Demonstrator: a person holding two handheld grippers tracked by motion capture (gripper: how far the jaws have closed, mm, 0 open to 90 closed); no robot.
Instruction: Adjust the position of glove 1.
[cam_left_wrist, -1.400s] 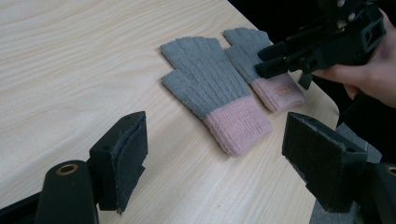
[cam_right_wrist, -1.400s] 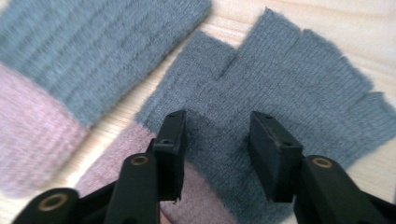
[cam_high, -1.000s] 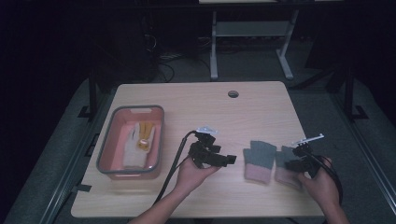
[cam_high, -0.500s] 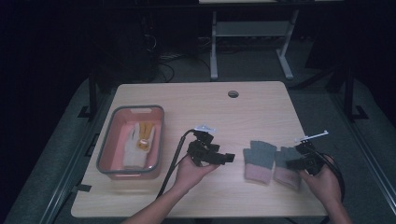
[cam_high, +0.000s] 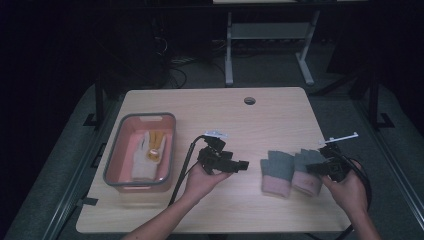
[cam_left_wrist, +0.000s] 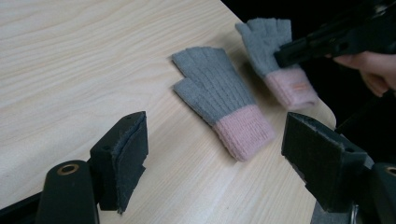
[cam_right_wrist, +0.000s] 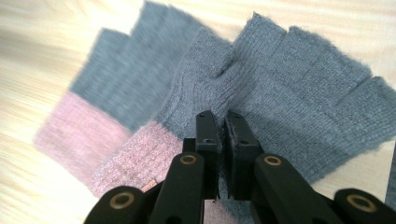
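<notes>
Now, on the left of the bench (cam_high: 150, 210) sits a pink tray (cam_high: 116, 155) with a pale glove (cam_high: 144, 156) inside. Next comes the left gripper (cam_high: 239, 165), held just above the bench with its jaws wide apart and nothing between them. It points at the two grey gloves with pink cuffs.

The near glove (cam_left_wrist: 219, 100) lies flat just beside its twin. The far glove (cam_right_wrist: 280, 93) is the one being picked up. The right gripper (cam_right_wrist: 219, 122) has just been closing, and its jaws are now pinched tight on a fold of grey wool near the pink cuff.

To do this step well, I think the right gripper should lift slowly and keep its pinch firm, so the soft wool does not slip out. It should also lift clear of the other glove, so that one is not dragged along.

A small tag (cam_left_wrist: 299, 87) is sewn on the pink cuff, but its writing is too small to read.
</notes>
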